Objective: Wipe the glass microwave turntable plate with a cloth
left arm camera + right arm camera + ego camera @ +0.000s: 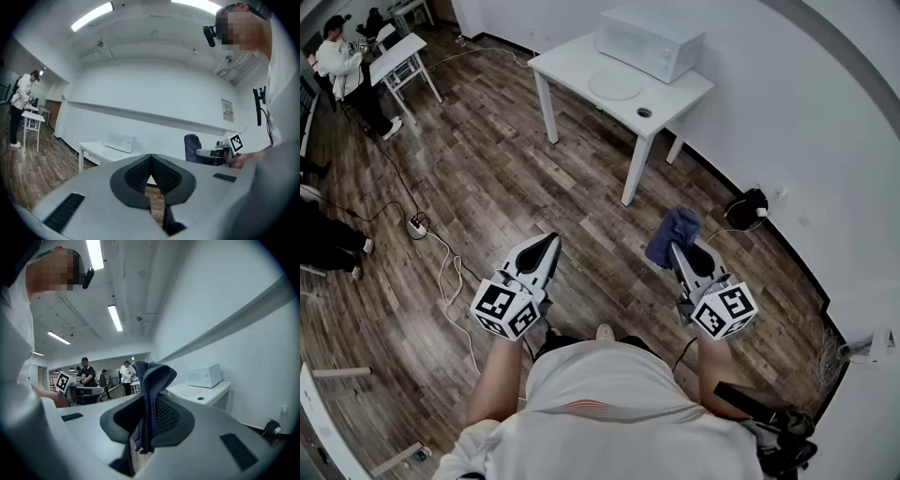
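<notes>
The glass turntable plate [615,84] lies flat on a white table [572,58] far ahead, in front of a white microwave [649,42]. It also shows small in the left gripper view as the plate [112,153] and in the right gripper view as the plate [190,391]. Both grippers are held over the wooden floor, well short of the table. My right gripper [674,247] is shut on a dark blue cloth [672,232], and the cloth [149,399] sticks up between its jaws. My left gripper [549,242] is shut with nothing in it, its pads [140,171] meeting at the tip.
A small dark ring [644,112] lies on the table near the plate. A power strip [417,225] and cables trail over the floor at left. A black object [748,206] sits by the white wall at right. People stand at another white table [398,56] far left.
</notes>
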### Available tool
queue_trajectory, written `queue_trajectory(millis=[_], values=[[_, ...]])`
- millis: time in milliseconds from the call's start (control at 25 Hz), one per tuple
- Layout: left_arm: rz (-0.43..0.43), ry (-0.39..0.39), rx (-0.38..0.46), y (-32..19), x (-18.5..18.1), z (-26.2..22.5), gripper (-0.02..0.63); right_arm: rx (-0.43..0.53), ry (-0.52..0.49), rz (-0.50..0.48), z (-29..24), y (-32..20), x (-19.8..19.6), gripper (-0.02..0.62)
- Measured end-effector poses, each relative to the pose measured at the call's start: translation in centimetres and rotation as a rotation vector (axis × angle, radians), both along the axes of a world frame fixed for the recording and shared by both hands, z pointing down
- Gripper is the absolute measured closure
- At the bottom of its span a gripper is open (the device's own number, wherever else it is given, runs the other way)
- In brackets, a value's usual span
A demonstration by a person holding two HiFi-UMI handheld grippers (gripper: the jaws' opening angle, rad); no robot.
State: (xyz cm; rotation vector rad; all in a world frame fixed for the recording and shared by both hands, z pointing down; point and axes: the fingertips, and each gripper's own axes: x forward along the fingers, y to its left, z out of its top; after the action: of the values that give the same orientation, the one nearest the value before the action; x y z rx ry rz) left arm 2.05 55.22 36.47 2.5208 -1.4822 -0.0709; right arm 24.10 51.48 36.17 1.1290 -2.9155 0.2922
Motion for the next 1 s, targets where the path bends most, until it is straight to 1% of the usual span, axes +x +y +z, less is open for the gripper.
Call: queue_trajectory(millis=[160,280,480,680,880,1000], values=[[-0.011,-0.005,-0.007,-0.8,2.1,0.4,0.595,-0.003,0.001,-0.004,0.0,-1.5,2.1,0.534],[-0.008,-0.017,-0.012,-1.3,2.8,0.6,0.595,-0.006,-0.002,-0.006,0.2,-2.4,2.6,0.534],[-0.017,-0.026,-0.002,-2.7,2.3,0.5,0.595,0.004,-0.017,-0.027,0.3,-3.6,1.7,0.534],[0.001,-0.037,0.008,-5.3,2.6,0.9,0.595,-0.029,-0.002,-0.019,1.9,-6.0,1.7,0.534],[0.013,-0.02,-0.003,-9.4,1.3,2.0,0.595,-0.034,0.014,-0.015,2.4,-9.3,0.3,0.534],[0.03,-0.016,-0.005,-12.3,0.7,2.1,0.595,-0.029,0.021,-0.004,2.0,-12.2,-0.4,0.534]])
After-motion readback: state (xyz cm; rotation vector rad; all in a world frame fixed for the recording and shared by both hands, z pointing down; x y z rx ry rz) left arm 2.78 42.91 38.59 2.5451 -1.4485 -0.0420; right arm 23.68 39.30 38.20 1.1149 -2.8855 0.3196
